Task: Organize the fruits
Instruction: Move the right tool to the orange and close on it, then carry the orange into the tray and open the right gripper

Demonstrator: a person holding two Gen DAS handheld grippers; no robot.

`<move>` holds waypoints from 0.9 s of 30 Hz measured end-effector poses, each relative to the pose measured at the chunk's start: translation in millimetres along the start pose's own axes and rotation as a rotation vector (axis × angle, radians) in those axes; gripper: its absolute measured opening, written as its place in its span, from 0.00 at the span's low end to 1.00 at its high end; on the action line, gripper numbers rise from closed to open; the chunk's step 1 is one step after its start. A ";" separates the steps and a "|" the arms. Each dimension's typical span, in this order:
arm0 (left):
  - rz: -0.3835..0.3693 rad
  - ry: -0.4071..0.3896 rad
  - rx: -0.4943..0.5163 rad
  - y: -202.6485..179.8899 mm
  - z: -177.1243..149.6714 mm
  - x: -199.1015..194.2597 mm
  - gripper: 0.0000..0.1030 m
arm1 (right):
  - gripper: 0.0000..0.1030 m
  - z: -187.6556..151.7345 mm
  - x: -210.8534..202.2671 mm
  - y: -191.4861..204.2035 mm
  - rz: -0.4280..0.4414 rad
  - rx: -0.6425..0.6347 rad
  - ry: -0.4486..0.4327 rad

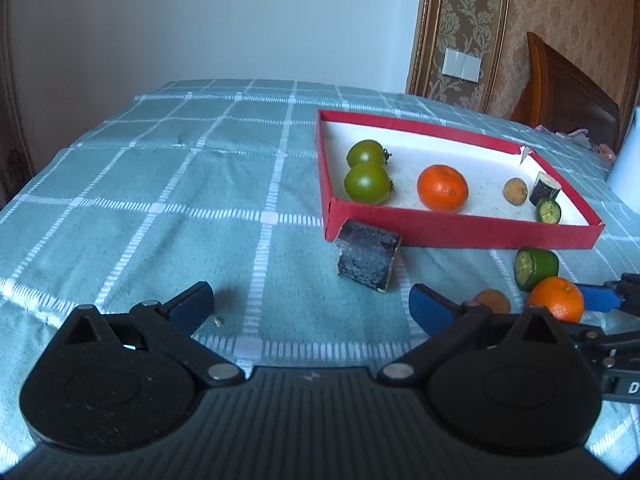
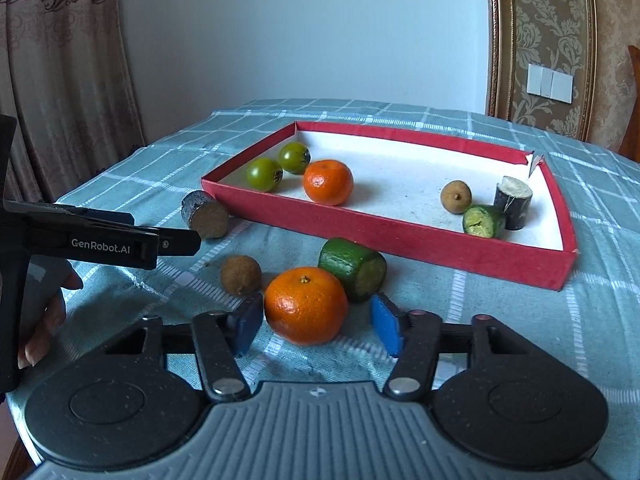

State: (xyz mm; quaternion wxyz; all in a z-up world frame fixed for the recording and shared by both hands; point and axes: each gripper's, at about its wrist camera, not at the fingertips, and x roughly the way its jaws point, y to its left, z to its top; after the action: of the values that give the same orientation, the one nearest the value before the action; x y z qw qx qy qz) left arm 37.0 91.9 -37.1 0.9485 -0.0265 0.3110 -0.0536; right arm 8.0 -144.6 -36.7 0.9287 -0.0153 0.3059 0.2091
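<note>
An orange (image 2: 306,304) lies on the checked cloth between the blue pads of my right gripper (image 2: 316,314). The left pad (image 2: 246,328) is at its skin; a gap shows before the right pad (image 2: 386,330), so the gripper is open. Just beyond lie a green cut piece (image 2: 354,268) and a brown longan (image 2: 240,274). My left gripper (image 1: 312,304) is open and holds nothing, a short way before a dark cut cylinder (image 1: 368,260). The red tray (image 1: 460,230) holds two green tomatoes (image 1: 367,183), another orange (image 1: 442,188), a longan, a dark piece and a green piece.
The tray sits at the middle right of the cloth-covered table (image 1: 160,200). A hand (image 2: 44,320) holds the left gripper (image 2: 108,244) at the left of the right wrist view. A wooden headboard (image 1: 568,84) and a white object (image 1: 626,160) stand at the far right.
</note>
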 end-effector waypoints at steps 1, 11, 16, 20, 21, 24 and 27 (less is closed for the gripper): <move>-0.002 0.002 -0.001 0.2 -0.2 0.3 1.00 | 0.50 -0.5 0.0 0.2 0.000 0.002 -0.009; -0.010 0.001 -0.011 1.1 0.9 0.3 1.00 | 0.42 -2.6 -4.7 0.3 0.012 0.035 -0.033; -0.009 0.001 -0.010 1.4 0.8 0.2 1.00 | 0.42 1.1 -23.7 -6.1 -0.005 0.044 -0.091; 0.007 0.009 0.009 -2.5 0.8 1.6 1.00 | 0.42 22.2 -32.2 -15.3 -0.050 0.027 -0.157; 0.011 0.010 0.014 -3.3 0.7 1.9 1.00 | 0.42 28.4 -29.8 -18.5 -0.063 0.020 -0.163; 0.017 0.014 0.021 -4.6 0.7 2.6 1.00 | 0.42 47.5 -13.2 -29.5 -0.105 0.014 -0.170; 0.016 0.013 0.021 -4.5 0.7 2.5 1.00 | 0.42 64.5 11.6 -40.5 -0.147 0.012 -0.160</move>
State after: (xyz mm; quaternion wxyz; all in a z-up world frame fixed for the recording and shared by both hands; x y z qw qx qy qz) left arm 39.0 87.2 -37.6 0.9471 -0.0139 0.3168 -0.0493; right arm 68.8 -167.0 4.9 0.9630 -0.0153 0.2301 0.1391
